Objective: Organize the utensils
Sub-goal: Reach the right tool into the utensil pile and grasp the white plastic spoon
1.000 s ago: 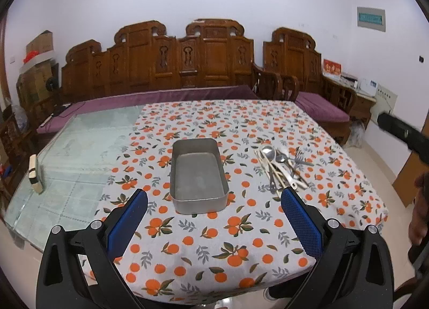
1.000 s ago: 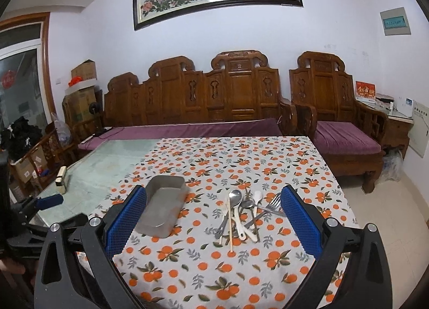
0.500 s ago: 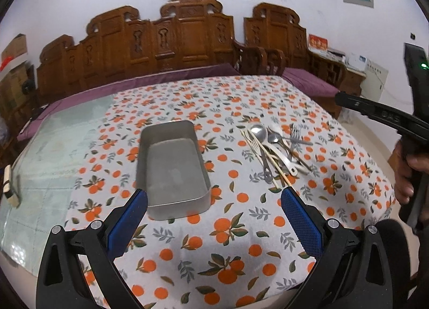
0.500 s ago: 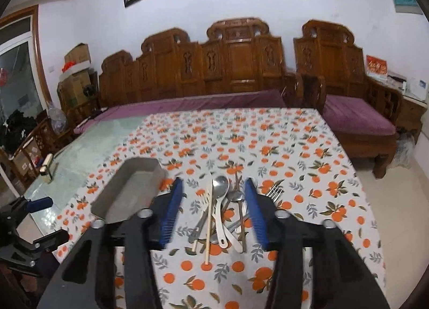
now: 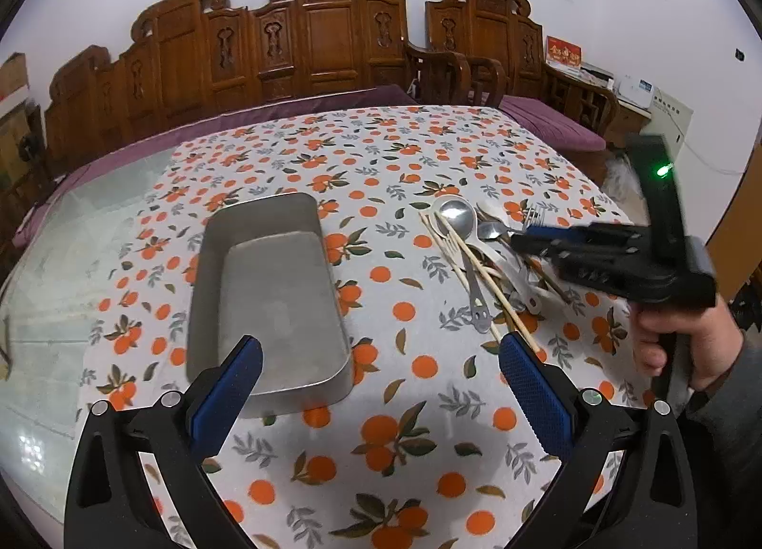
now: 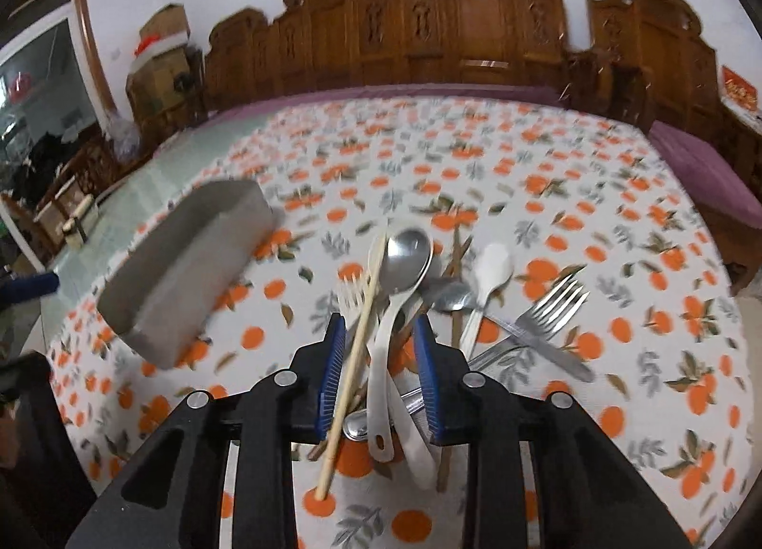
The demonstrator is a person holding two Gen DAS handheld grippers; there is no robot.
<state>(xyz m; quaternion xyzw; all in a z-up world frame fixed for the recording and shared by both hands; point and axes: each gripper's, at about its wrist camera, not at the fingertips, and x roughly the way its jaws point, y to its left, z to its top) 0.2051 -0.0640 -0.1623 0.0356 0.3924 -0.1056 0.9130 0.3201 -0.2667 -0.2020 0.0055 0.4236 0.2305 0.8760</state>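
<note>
**Right hand-held gripper low over the utensil pile, left one spread by the tin**

Left wrist view: your left hand-held gripper (image 5: pixel 380 377) is spread wide, its blue pads (image 5: pixel 228 382) holding nothing. The metal tin (image 5: pixel 269 299) sits on the worktop (image 5: pixel 381 430) at 11 o'clock from that gripper, its near corner just behind the left pad. The utensil pile (image 5: pixel 481 258) lies at 1 o'clock, apart from the tin: a large steel spoon (image 5: pixel 458 214), pale chopsticks (image 5: pixel 481 280) and other cutlery, crossed over one another. Your right hand (image 5: pixel 686 339) comes in from 3 o'clock with the right hand-held gripper (image 5: pixel 528 237) reaching over the far side of the pile.

Right wrist view: this frame is blurred. Your right hand-held gripper (image 6: pixel 380 349) has its jaws drawn in to a narrow gap, straddling the handles of the large steel spoon (image 6: pixel 407 258) and one of the chopsticks (image 6: pixel 357 354); I cannot tell whether the pads actually press on them. A white spoon (image 6: pixel 493 270) and a fork (image 6: pixel 555 306) lie at 1 to 2 o'clock, outside the jaws. The metal tin (image 6: pixel 190 258) stands at 10 o'clock, well clear of the pile.
</note>
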